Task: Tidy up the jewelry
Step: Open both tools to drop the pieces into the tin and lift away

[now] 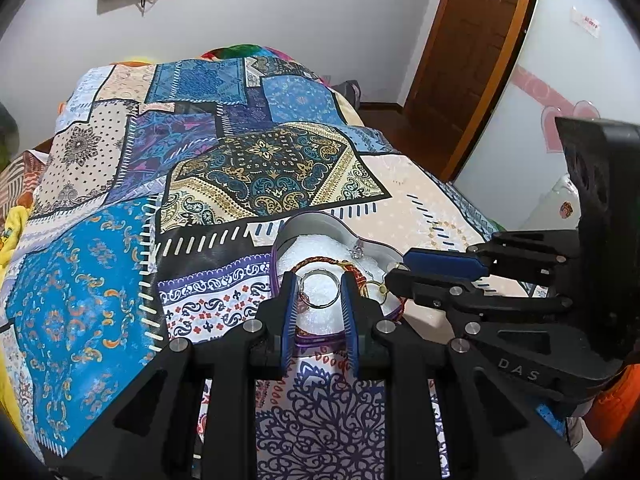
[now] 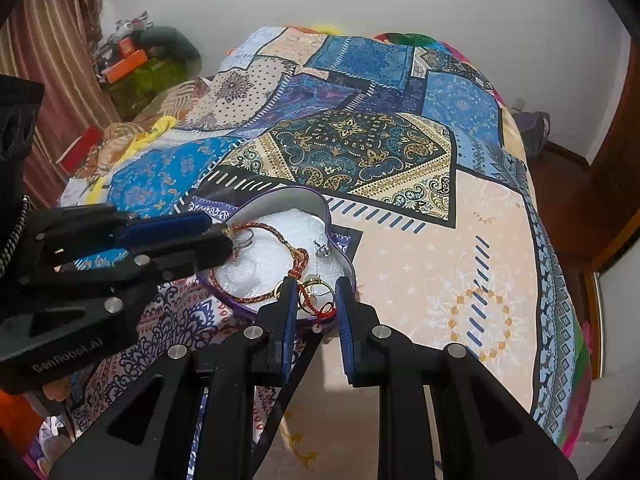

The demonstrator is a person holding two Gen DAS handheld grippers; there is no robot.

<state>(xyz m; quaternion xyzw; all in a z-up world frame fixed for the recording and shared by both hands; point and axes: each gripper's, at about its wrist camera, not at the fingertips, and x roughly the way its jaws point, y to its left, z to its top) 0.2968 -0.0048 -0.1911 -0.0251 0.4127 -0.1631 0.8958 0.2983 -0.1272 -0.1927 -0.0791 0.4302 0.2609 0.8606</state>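
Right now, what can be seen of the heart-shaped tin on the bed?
The heart-shaped tin looks like thin metal, with a purple outside, a grey inner wall, and no lid on it. It rests flat on the patchwork bedspread and is lined with white bubble wrap. On the lining lie a red and gold braided bracelet, a silver ring and a few smaller gold and silver pieces. Both grippers' tips reach over it; whether either touches the tin cannot be told.

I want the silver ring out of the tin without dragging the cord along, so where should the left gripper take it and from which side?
Judging by its pose, take the silver ring across its band from above. It lies flat on the white padding between the left gripper fingers; the braided cord runs just beyond its far edge, so stay near-side.
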